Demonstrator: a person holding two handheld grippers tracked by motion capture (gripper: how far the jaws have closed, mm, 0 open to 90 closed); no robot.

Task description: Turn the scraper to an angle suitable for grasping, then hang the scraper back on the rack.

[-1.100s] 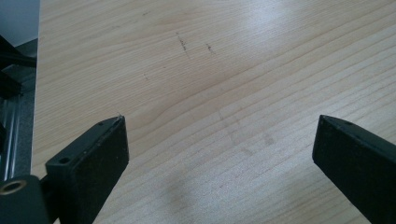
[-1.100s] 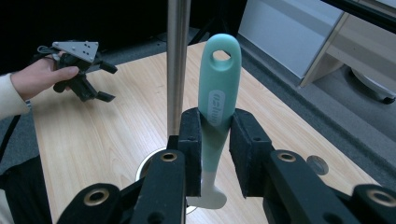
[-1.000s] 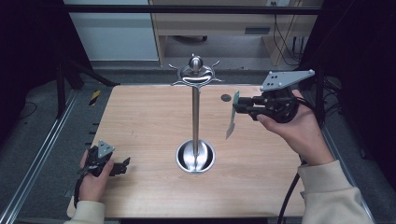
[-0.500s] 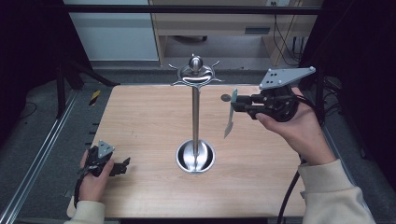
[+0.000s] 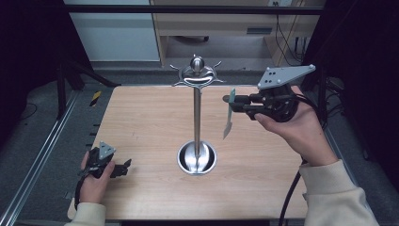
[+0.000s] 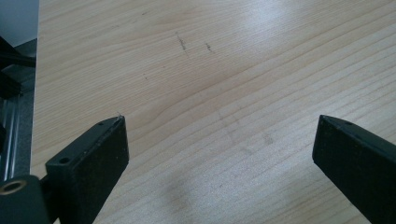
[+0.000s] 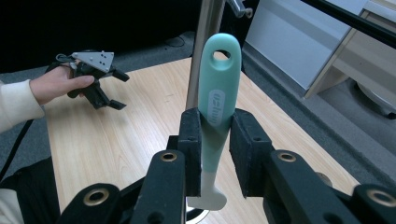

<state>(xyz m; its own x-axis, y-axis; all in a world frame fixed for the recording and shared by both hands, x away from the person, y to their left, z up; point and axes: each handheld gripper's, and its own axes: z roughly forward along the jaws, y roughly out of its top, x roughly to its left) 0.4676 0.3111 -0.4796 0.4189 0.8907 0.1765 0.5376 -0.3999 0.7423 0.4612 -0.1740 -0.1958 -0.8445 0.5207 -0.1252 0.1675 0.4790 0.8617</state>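
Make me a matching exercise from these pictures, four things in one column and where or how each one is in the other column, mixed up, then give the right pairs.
Things:
1. left gripper
2. right gripper
3. teal-handled utensil
4. metal stand

States:
A. upright at the middle of the wooden table, hooks at its top
B. clamped by its handle, hanging hole end up
C. low at the table's near left corner, jaws open, nothing between them
D. raised beside the stand's pole, shut on a handle

Pairs: 1-C, 2-D, 3-B, 4-A
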